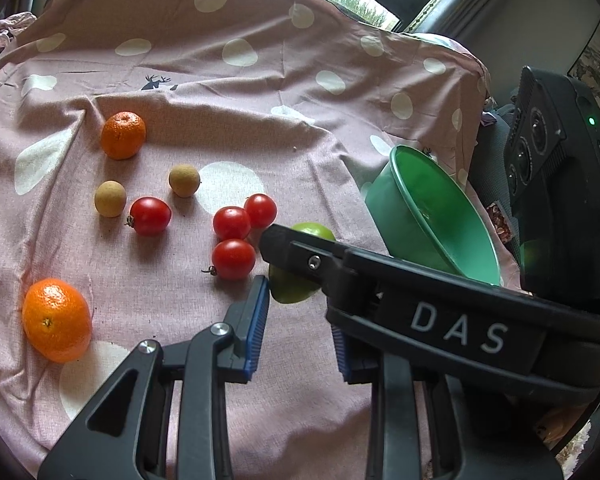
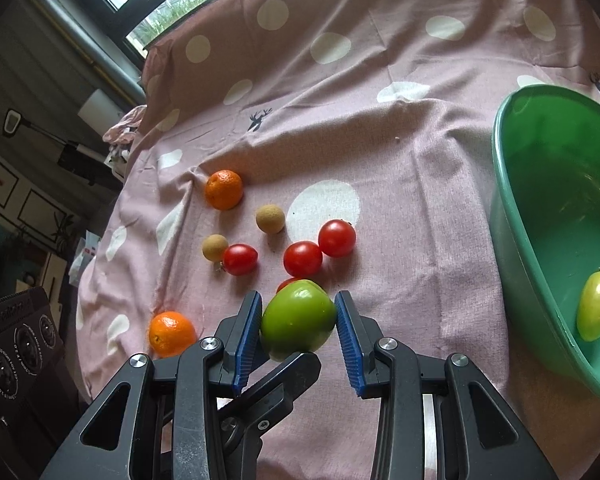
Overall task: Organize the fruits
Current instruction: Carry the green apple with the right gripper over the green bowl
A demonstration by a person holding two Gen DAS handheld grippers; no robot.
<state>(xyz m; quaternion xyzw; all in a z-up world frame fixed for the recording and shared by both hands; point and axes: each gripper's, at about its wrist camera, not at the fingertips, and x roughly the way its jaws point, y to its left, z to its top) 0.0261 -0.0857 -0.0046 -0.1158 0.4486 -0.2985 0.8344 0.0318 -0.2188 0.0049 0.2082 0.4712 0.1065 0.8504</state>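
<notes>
My right gripper (image 2: 297,322) is closed on a green apple (image 2: 298,320), its blue pads touching both sides, low over the pink dotted cloth (image 2: 400,140). In the left wrist view the apple (image 1: 292,288) shows partly behind the right gripper's arm. My left gripper (image 1: 300,332) is open and empty just below the apple. Several red tomatoes (image 2: 302,258), two oranges (image 2: 224,189) and two small tan fruits (image 2: 270,218) lie on the cloth. A green bowl (image 2: 516,208) at the right holds a yellow-green fruit (image 2: 596,306).
The green bowl (image 1: 384,200) looks tilted in the left wrist view. A black device with round dials (image 1: 548,148) stands beyond the cloth's right edge. Windows sit behind the far edge of the cloth.
</notes>
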